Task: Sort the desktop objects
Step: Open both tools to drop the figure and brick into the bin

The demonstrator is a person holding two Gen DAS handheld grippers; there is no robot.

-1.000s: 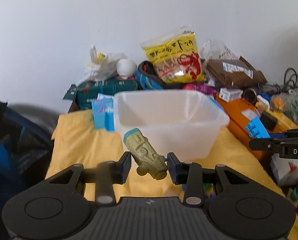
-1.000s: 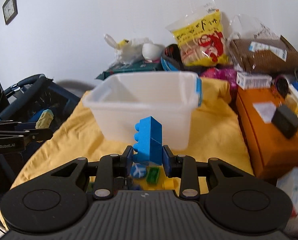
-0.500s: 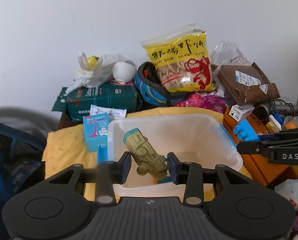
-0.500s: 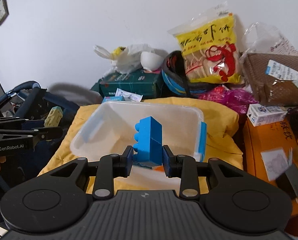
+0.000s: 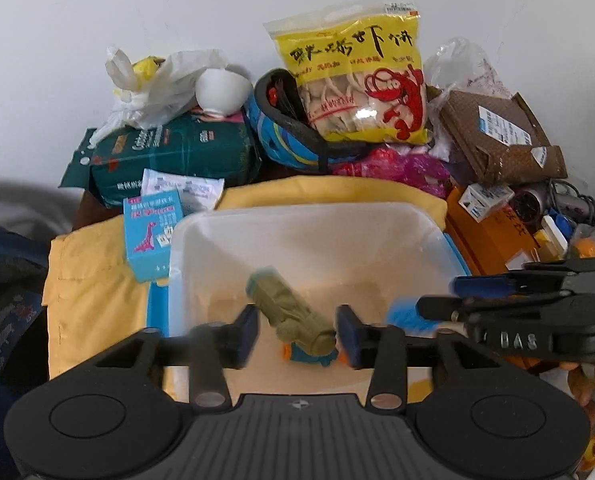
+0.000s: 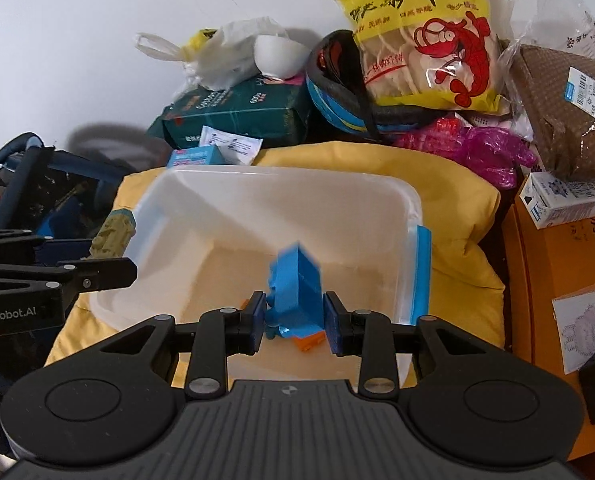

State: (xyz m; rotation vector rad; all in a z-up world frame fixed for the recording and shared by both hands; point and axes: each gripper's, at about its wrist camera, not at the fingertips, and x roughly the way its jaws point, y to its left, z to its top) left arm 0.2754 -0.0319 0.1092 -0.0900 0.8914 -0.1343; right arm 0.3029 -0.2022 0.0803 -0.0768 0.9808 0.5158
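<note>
A clear plastic bin [image 5: 297, 216] [image 6: 281, 178] sits on a yellow cloth. My left gripper [image 5: 297, 330] is over the bin with its jaws spread apart. The olive toy train [image 5: 289, 312] is blurred between them and tilts free, touching neither pad. It also shows in the right wrist view [image 6: 111, 236]. My right gripper [image 6: 295, 320] is over the bin too, jaws slightly apart. The blue brick [image 6: 295, 288] is blurred and tilted between them. Small orange and teal pieces [image 5: 309, 354] lie on the bin floor.
A yellow snack bag [image 5: 357, 80], green pack [image 5: 169, 152], blue helmet [image 5: 285, 136] and brown parcel [image 5: 497, 136] crowd the back. A blue dinosaur box [image 5: 151, 236] stands left of the bin. An orange box [image 6: 557, 272] lies right.
Both grippers moved forward over the bin and opened. The toy train and the blue brick have slipped loose and are dropping into the bin.
</note>
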